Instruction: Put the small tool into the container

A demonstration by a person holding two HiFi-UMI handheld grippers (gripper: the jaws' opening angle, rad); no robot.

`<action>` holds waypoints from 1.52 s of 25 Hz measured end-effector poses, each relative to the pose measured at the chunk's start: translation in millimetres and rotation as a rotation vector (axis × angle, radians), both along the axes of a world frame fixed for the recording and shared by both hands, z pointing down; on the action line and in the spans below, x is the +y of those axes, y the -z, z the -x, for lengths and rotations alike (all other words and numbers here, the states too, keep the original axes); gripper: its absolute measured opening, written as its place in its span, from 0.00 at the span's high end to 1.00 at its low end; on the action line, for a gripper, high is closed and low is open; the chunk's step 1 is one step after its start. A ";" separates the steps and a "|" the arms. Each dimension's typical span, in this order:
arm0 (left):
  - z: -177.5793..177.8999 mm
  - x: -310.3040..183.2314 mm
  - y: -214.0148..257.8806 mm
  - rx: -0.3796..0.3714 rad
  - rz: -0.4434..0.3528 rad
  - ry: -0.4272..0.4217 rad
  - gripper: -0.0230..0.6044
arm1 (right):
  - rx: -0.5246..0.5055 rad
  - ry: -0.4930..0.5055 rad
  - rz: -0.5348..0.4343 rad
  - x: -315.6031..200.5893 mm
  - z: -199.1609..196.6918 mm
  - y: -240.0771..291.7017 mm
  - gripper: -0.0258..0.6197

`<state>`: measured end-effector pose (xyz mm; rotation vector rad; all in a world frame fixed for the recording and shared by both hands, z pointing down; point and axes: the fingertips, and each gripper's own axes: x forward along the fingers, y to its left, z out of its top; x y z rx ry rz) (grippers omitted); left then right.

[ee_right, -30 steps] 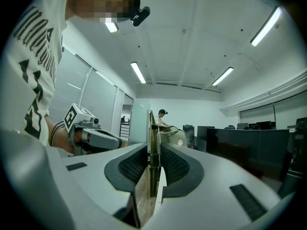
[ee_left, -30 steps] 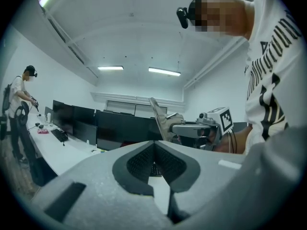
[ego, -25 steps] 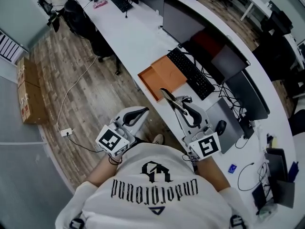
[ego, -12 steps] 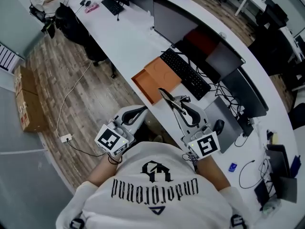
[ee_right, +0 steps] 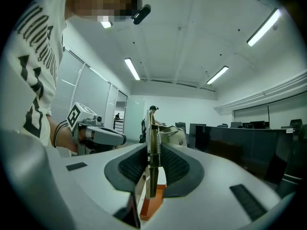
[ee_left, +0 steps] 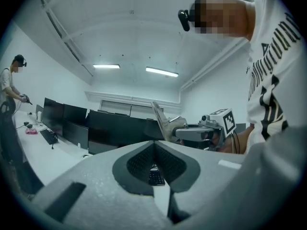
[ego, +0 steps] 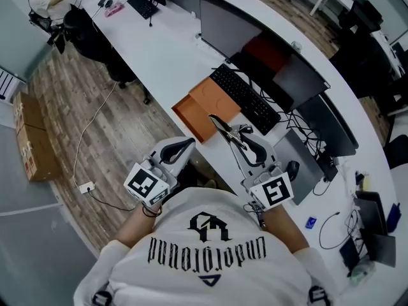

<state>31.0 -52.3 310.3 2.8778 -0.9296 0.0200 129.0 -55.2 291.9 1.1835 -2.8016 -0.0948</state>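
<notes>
Orange container [ego: 207,107] lies on the white counter [ego: 172,56]. The right gripper [ee_right: 153,152] jaws clamp the small tool [ee_right: 152,128] upright just short of the container, probably for a controlled drop. The left gripper [ee_left: 154,147], jaws closed and empty, waits further from the container.

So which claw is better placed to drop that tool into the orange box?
Right. The right claw clamps the metal tool, whose tip is close to the orange box on the desk. The left claw is shut, empty, and off the desk's edge.
</notes>
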 end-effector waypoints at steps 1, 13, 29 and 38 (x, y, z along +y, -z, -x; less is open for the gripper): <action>1.6 -4.4 -1.5 -0.001 0.003 -0.001 0.94 | 0.000 0.000 0.005 -4.1 1.8 -1.6 0.82; 34.3 -66.4 -23.0 -0.024 0.061 -0.001 0.94 | 0.018 0.027 0.086 -66.5 40.2 -25.7 0.82; 84.9 -159.3 -83.7 -0.089 0.162 -0.032 0.94 | 0.109 0.031 0.207 -151.2 97.8 -87.9 0.82; 96.9 -184.9 -132.4 -0.100 0.245 -0.084 0.94 | 0.112 -0.015 0.349 -177.7 112.1 -153.8 0.82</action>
